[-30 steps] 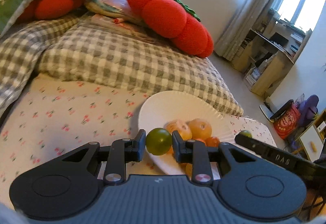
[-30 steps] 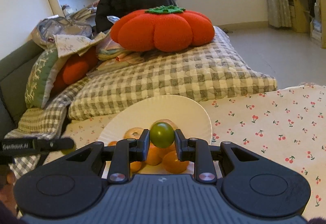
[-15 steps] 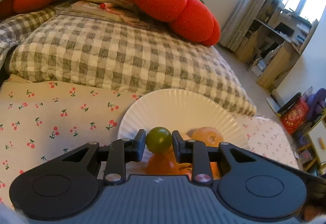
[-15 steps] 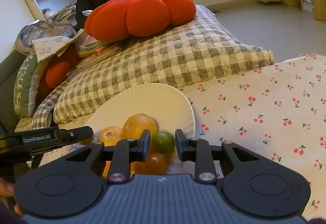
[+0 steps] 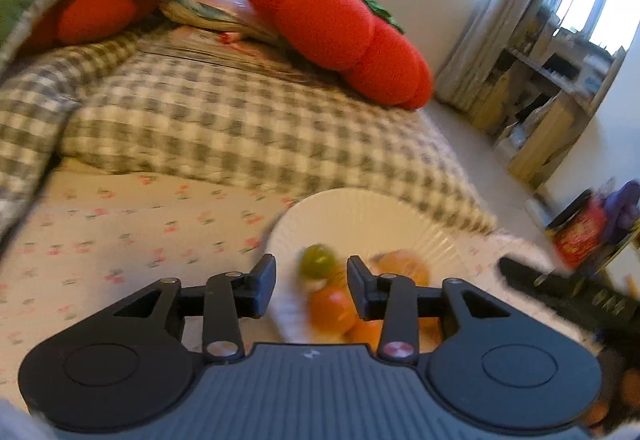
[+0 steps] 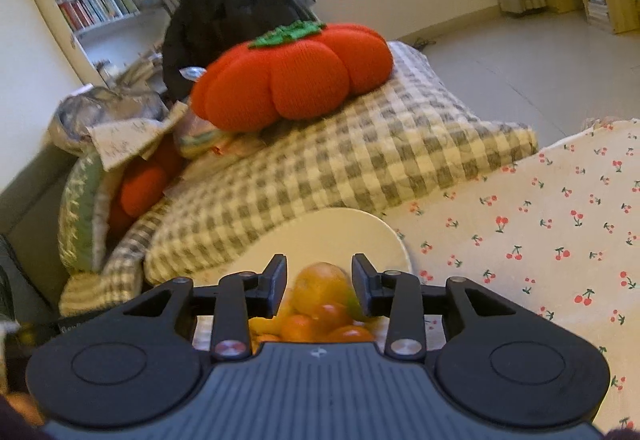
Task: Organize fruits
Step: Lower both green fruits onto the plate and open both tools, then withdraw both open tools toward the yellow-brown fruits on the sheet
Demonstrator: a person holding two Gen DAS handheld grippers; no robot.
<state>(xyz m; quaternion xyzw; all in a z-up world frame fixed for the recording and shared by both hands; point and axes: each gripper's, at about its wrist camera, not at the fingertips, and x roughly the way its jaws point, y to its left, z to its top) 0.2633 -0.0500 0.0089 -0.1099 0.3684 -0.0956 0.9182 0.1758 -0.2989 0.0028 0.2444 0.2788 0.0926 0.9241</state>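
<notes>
A white ribbed paper plate [image 5: 360, 216] lies on the cherry-print sheet and holds several orange fruits [image 5: 332, 310]. A small green fruit [image 5: 318, 260] rests on the pile, free between the spread fingers of my open left gripper [image 5: 311, 278]. In the right wrist view the plate [image 6: 360, 228] shows with a large orange [image 6: 322, 282], smaller ones, and a green fruit [image 6: 354, 306] by the right finger. My right gripper [image 6: 319, 276] is open above the pile. The other gripper's black finger [image 5: 560, 290] shows at the right of the left wrist view.
A grey checked quilt [image 5: 240, 128] lies just behind the plate, with a red pumpkin cushion [image 5: 340, 36] on it. More cushions and bags are piled at the left [image 6: 120, 160]. The cherry-print sheet [image 6: 540, 220] stretches right of the plate. Shelves stand beyond the bed.
Both grippers opened and let go of their green fruits, which now lie on the plate's pile. Both grippers drew back and lifted slightly; the views are motion-blurred.
</notes>
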